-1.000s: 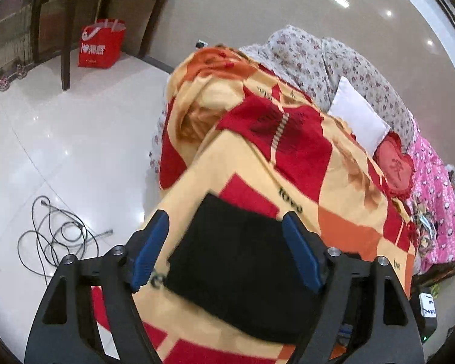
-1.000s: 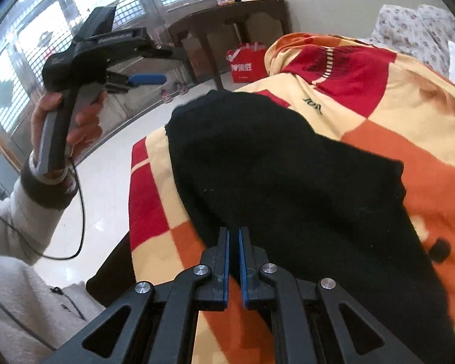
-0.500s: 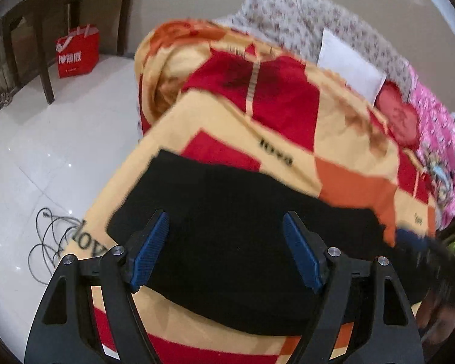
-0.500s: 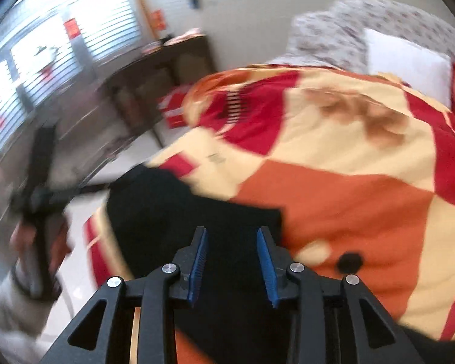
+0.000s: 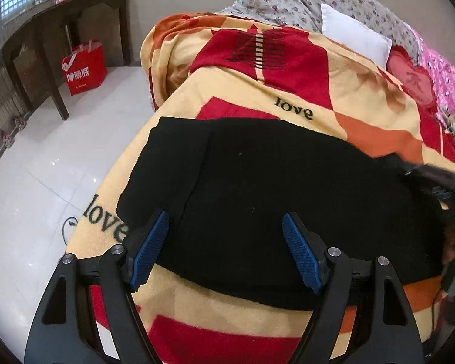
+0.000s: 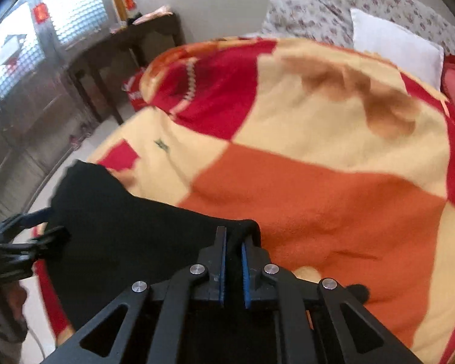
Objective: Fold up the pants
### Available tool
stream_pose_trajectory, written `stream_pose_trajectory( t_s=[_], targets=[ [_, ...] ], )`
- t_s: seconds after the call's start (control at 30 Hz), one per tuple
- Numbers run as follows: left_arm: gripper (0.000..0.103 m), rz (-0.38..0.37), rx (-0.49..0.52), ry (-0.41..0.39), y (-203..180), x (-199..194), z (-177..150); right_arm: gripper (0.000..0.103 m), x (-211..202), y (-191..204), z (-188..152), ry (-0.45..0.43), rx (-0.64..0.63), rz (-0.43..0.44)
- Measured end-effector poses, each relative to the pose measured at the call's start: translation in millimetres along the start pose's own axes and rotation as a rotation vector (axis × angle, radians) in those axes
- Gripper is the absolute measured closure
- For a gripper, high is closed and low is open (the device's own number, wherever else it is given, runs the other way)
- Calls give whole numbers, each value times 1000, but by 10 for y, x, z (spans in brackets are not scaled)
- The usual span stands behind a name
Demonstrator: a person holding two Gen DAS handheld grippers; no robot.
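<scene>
The black pants (image 5: 273,188) lie spread across the near end of a red, orange and yellow blanket (image 5: 288,103) on the bed. My left gripper (image 5: 226,236) is open and hovers just above the pants' near edge, holding nothing. In the right wrist view the pants (image 6: 130,230) lie at lower left. My right gripper (image 6: 233,251) is shut on a raised fold at the pants' right corner. The left gripper also shows blurred at the left edge of the right wrist view (image 6: 24,236).
A white pillow (image 5: 355,36) and a floral cover (image 5: 288,0) lie at the bed's far end. A dark wooden table (image 5: 60,24) and a red bag (image 5: 85,68) stand on the white tiled floor (image 5: 45,182) to the left. A cable (image 5: 68,224) lies by the bed.
My right gripper opened, moved to the pants' right corner and shut on the fabric there. My left gripper came down closer over the pants and stayed open.
</scene>
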State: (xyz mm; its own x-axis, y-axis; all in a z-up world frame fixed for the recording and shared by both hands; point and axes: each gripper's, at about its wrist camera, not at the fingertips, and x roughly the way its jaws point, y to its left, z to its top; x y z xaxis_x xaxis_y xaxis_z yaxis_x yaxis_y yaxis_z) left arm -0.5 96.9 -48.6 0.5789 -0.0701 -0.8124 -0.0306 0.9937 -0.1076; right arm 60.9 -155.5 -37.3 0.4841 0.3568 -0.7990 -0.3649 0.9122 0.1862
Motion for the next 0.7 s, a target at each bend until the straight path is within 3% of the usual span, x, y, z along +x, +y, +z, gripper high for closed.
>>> stream_pose_trajectory(
  t_s=[0.1,0.13,0.17,0.23,0.37,0.57,0.63,0.7],
  targets=[
    [25,-15,-29,14,40,-30,43,96,-41,-111,-9,-10,75,54],
    [25,-25,-45,16,63,-52,65,90,-110,-117,-20,-14,82,55],
    [25,-40,-72,11,99,-94,93,84,-206,-109,-38,-11,82,33],
    [25,-61,-104,-3,118,-174,118,83,-460,-7,-104,-38,37,-7],
    [25,-72,-94,-11,23,-224,116,83,-755,433,-310,-54,-94,137],
    [25,-25,-45,23,-86,-139,-9,82,-376,874,-695,51,-178,139],
    [25,-17,-30,20,-105,-156,-28,82,-428,923,-826,5,-186,143],
    [25,-20,-31,13,-127,-194,-13,82,-490,871,-861,16,-172,171]
  ],
)
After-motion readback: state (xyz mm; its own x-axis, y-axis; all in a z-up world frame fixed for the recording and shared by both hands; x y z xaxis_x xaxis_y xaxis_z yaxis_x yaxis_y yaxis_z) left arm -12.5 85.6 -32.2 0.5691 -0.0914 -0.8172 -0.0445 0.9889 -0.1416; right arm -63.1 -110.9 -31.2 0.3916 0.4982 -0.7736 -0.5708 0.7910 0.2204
